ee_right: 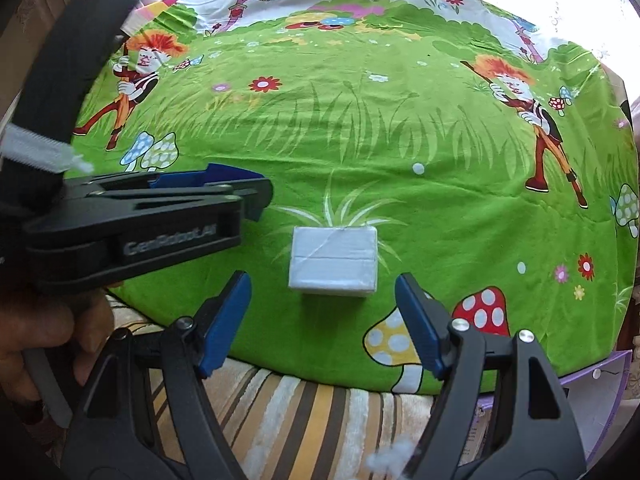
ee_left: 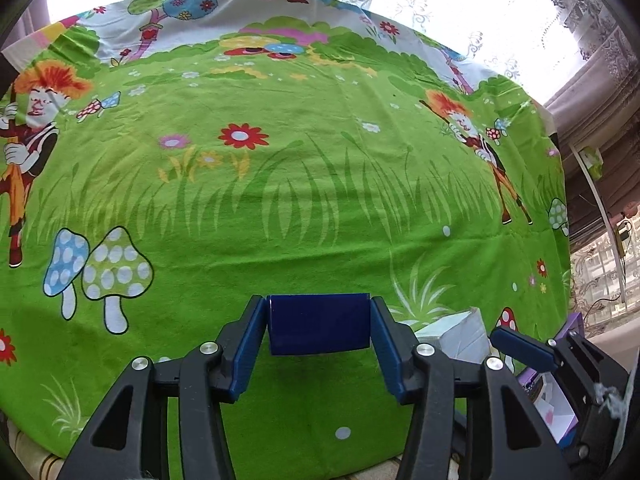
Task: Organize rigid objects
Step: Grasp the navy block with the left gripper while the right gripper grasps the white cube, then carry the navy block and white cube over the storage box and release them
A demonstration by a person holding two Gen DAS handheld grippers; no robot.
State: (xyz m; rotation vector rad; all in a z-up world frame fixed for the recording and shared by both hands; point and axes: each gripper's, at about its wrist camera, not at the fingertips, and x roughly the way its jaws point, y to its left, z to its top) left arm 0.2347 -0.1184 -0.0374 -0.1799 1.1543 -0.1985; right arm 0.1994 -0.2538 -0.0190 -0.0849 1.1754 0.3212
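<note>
At the lower centre of the left wrist view, a dark blue box [ee_left: 319, 323] sits between the tips of the left gripper [ee_left: 319, 330], its long side running across from one blue pad to the other. The jaws pinch it by its two short ends, and it seems to rest low over the green cartoon-print cloth [ee_left: 280, 184].

In the right wrist view, a single white box [ee_right: 333, 259] lies on the cloth at lower centre, just ahead of the right gripper [ee_right: 323, 320] and roughly centred on the gap. Its long side also runs across the frame. The right jaws stand spread, wider than the box, with nothing between them. The right hand is plainly the nearer one to it, and a short forward and downward reach looks like all the grasp needs.

That makes two boxes, one blue and one white. A purple open container [ee_left: 558, 408] shows at the lower right edge, and a striped cover [ee_right: 312, 420] lies below the cloth.
</note>
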